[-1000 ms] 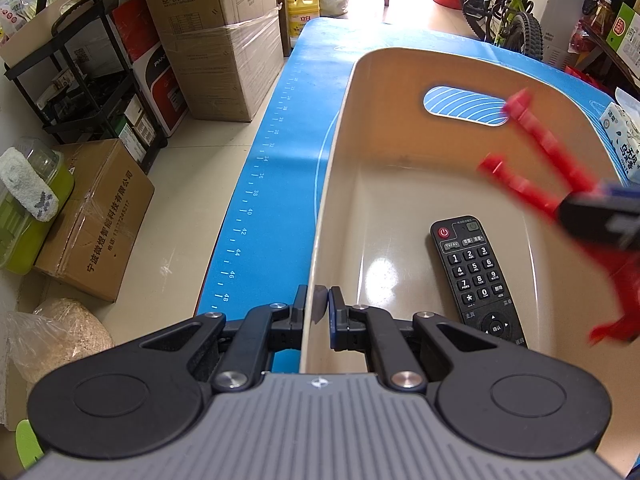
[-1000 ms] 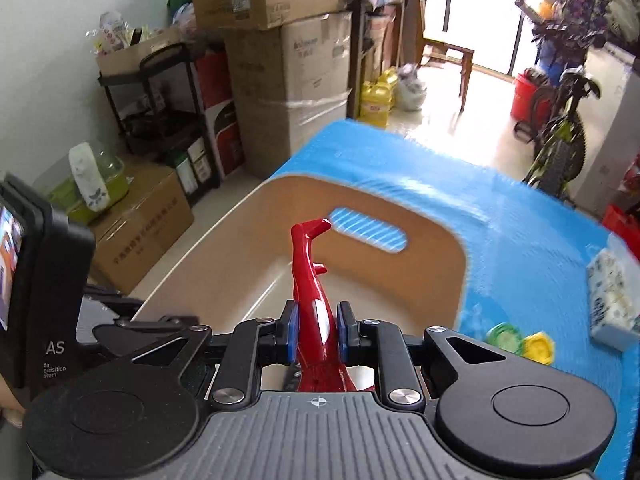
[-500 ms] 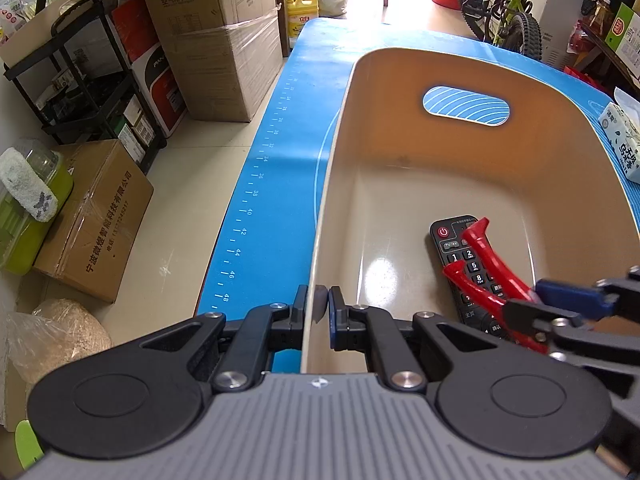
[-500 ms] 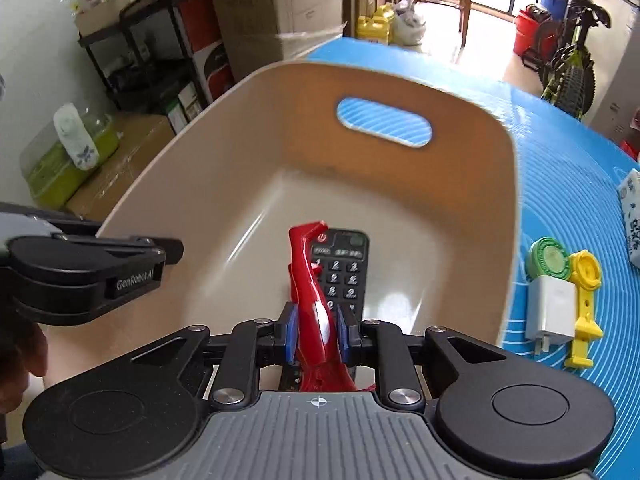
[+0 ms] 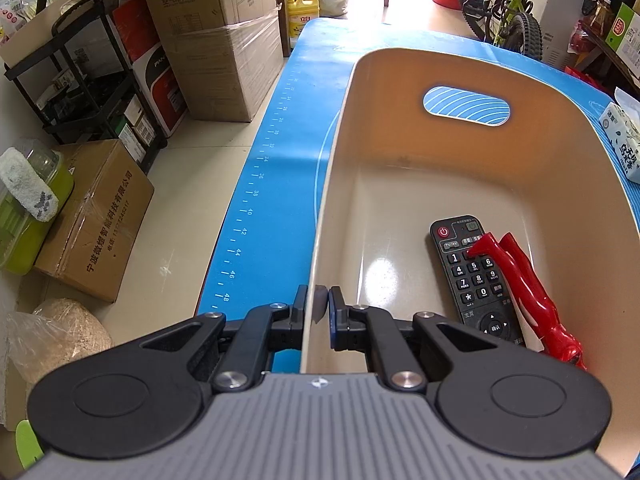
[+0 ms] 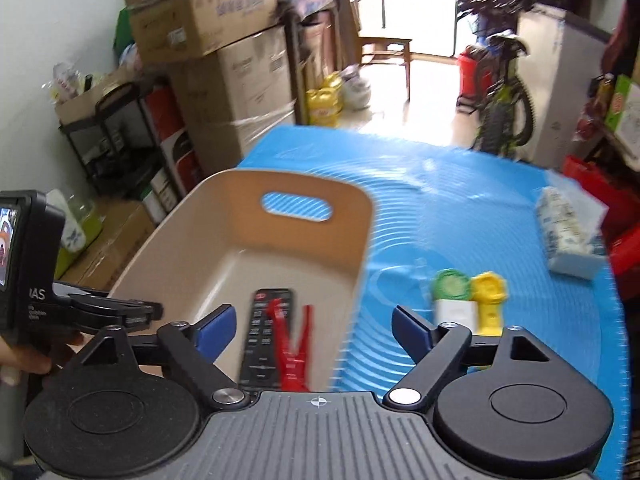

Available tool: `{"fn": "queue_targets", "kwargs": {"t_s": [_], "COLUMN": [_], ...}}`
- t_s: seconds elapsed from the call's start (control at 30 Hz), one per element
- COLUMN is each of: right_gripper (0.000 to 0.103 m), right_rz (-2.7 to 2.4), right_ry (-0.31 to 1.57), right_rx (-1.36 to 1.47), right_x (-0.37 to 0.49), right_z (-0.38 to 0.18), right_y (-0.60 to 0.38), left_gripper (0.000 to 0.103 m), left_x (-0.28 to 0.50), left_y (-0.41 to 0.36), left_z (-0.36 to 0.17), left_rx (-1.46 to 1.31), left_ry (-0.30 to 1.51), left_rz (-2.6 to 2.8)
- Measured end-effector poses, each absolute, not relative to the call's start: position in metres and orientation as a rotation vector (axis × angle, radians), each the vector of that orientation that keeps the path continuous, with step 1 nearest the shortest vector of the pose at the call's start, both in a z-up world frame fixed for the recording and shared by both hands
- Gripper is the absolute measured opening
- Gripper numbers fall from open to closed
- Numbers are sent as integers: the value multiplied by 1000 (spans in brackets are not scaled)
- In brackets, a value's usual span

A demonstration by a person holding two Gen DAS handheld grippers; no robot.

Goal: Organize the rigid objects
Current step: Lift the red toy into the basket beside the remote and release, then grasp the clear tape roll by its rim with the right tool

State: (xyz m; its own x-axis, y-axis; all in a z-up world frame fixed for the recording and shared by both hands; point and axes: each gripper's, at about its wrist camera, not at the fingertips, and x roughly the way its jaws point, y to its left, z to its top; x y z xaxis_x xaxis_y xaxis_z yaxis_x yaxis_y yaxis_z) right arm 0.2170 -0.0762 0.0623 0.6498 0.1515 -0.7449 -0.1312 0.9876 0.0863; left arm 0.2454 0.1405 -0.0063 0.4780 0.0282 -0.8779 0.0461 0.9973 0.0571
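A beige bin (image 5: 560, 128) (image 6: 320, 184) stands on the blue mat. Inside lie a black remote (image 5: 472, 276) (image 6: 264, 336) and a red clamp-like tool (image 5: 528, 292) (image 6: 294, 344), the tool partly over the remote's right edge. My left gripper (image 5: 322, 306) is shut on the bin's near left rim (image 5: 316, 280). My right gripper (image 6: 312, 324) is open and empty, above the bin's near end. On the mat right of the bin sit a green round piece (image 6: 452, 284), a yellow piece (image 6: 490, 292) and a white block (image 6: 456, 314).
A tissue pack (image 6: 568, 236) (image 5: 624, 144) lies on the mat at the far right. The mat's left edge (image 5: 248, 208) drops to the floor, with cardboard boxes (image 5: 224, 36) and a black shelf (image 5: 80, 80) there. A bicycle (image 6: 500, 92) stands behind the table.
My right gripper opened and let go of the red tool, which now lies in the bin beside the remote. The right gripper pulled back and up. My left gripper stayed on the rim.
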Motion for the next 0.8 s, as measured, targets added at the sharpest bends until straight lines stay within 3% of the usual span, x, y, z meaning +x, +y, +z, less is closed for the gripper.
{"fn": "queue_targets", "kwargs": {"t_s": [0.37,0.8], "right_gripper": [88,57], "right_rz": [-12,69], "right_ry": [941,1037], "right_rx": [-12,-41], "right_x": [201,204], "right_z": [20,-23], "right_y": [-140,-132], "left_gripper": [11,11], "left_x": [245,244], "left_y": [139,139], "left_z": [-6,-7], "left_rx": [76,83], "left_ry": [1072,1071], "left_rz": [-10,-9]}}
